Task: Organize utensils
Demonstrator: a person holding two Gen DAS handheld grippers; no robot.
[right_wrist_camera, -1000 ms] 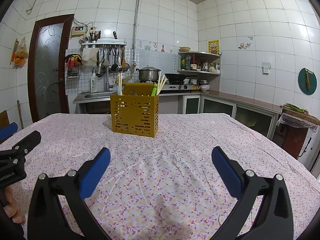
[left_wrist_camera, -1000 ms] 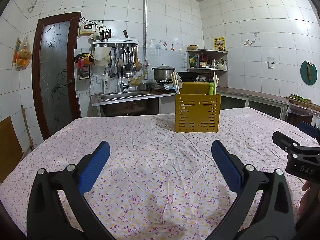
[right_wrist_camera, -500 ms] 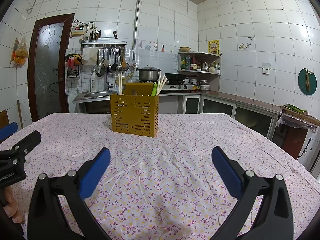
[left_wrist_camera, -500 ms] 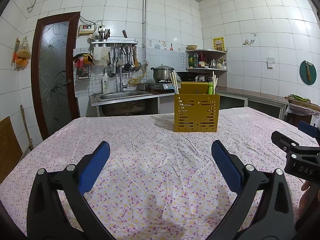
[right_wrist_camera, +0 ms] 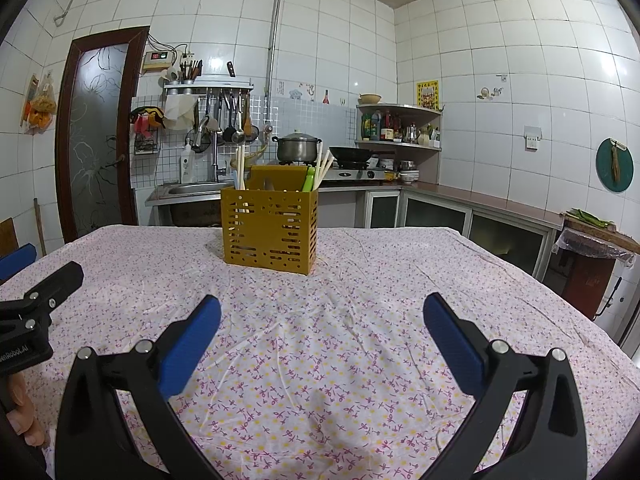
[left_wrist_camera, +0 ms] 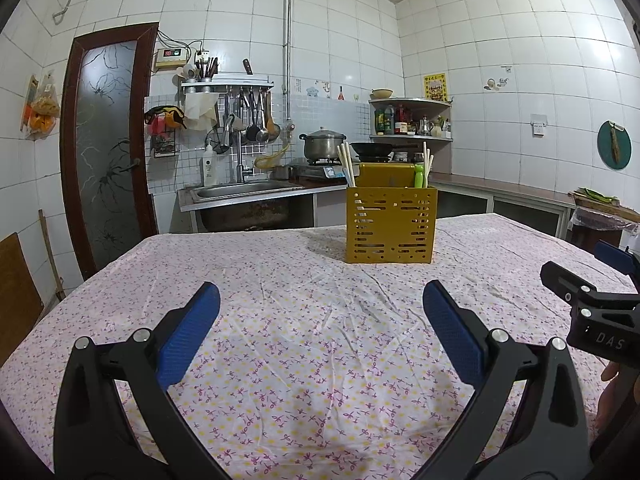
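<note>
With chopsticks (left_wrist_camera: 347,162) and a green utensil (left_wrist_camera: 419,175) already standing in the yellow caddy (left_wrist_camera: 390,225), both the left gripper (left_wrist_camera: 321,312) and right gripper (right_wrist_camera: 321,314) hover wide open and empty well short of it over the desk (left_wrist_camera: 304,320), so the task looks finished, or the next move calls for finding a stray utensil.

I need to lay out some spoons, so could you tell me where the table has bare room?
Free cloth lies between the grippers and the yellow utensil holder, and to both its sides. Only the holder itself is crowded, with chopsticks.

Side-by-side wrist views; shared yellow caddy (left_wrist_camera: 391,225)
</note>
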